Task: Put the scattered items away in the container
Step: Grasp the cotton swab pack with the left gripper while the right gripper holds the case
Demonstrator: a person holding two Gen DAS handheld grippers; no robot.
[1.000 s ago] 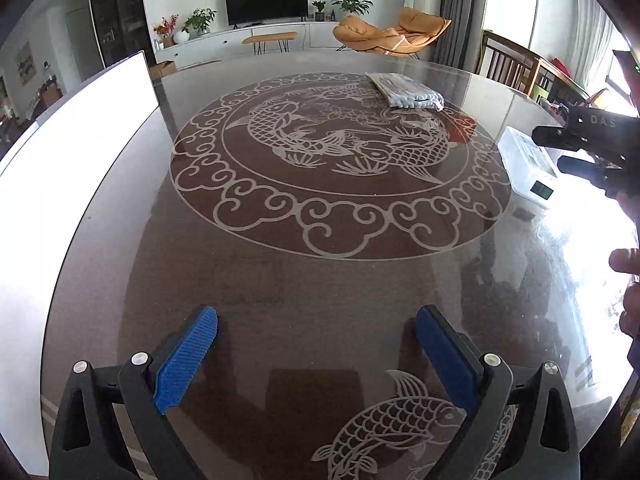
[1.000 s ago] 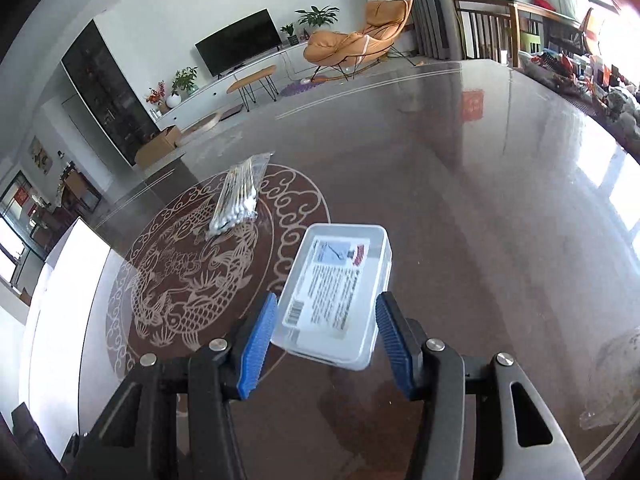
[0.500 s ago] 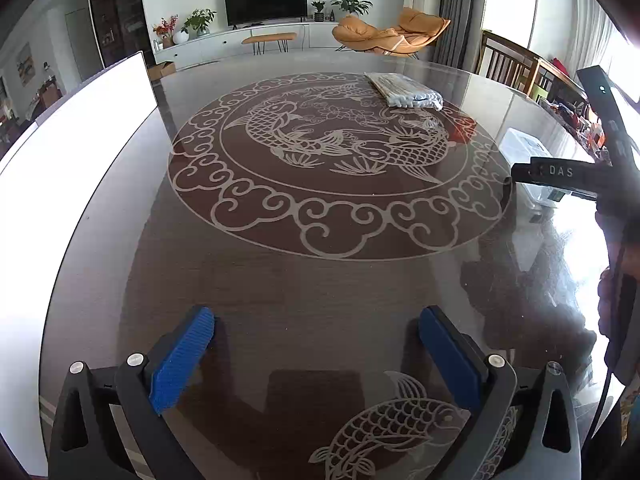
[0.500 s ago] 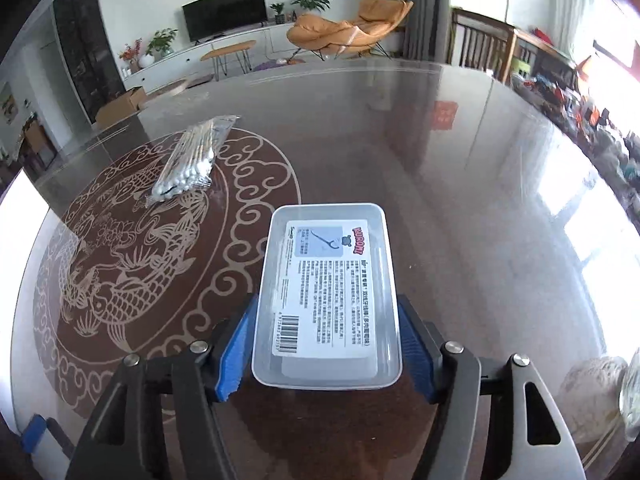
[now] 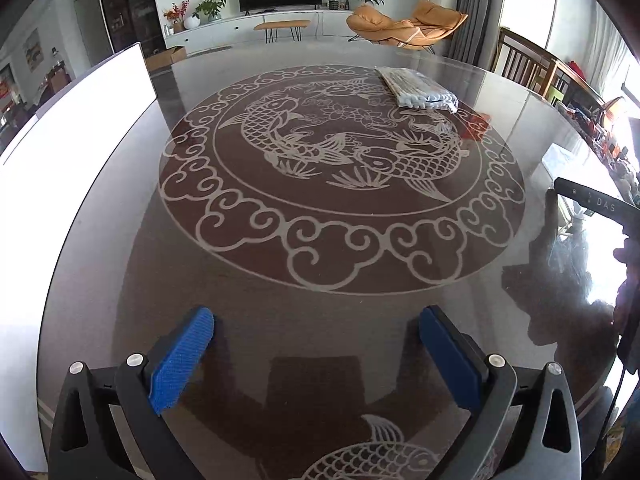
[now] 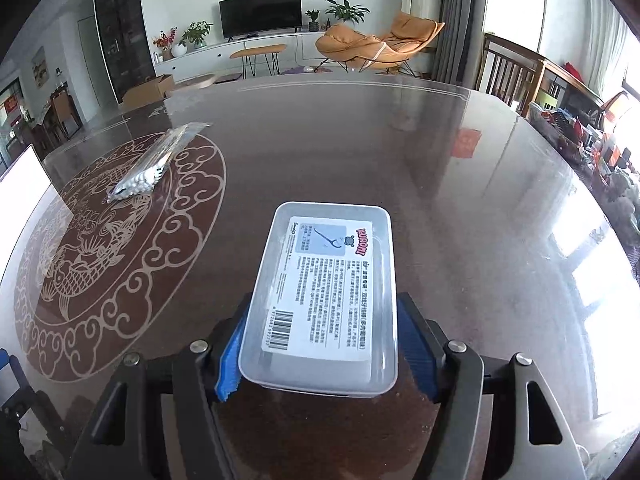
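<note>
A clear plastic box (image 6: 324, 300) with a white printed label lies flat on the dark glass table (image 6: 440, 160). It sits between the jaws of my right gripper (image 6: 324, 344), which are opening. The blue pads (image 6: 230, 356) stand beside its long sides, with a thin gap on the right. A bag of cotton swabs (image 6: 150, 168) lies on the fish pattern to the far left, also visible as the bag (image 5: 418, 90) in the left wrist view. My left gripper (image 5: 316, 344) hangs open over bare table near the front edge.
A white board (image 5: 72, 128) leans along the table's left side. The black housing of the right-hand tool (image 5: 592, 200) and a hand show at the right edge. Wooden chairs (image 6: 512, 68) and cluttered shelves stand beyond the table's right rim.
The right gripper rolled level and came down; the box went from tilted in a tight grip to flat on the table, with the jaws spread wider. The left gripper shifted slightly.
</note>
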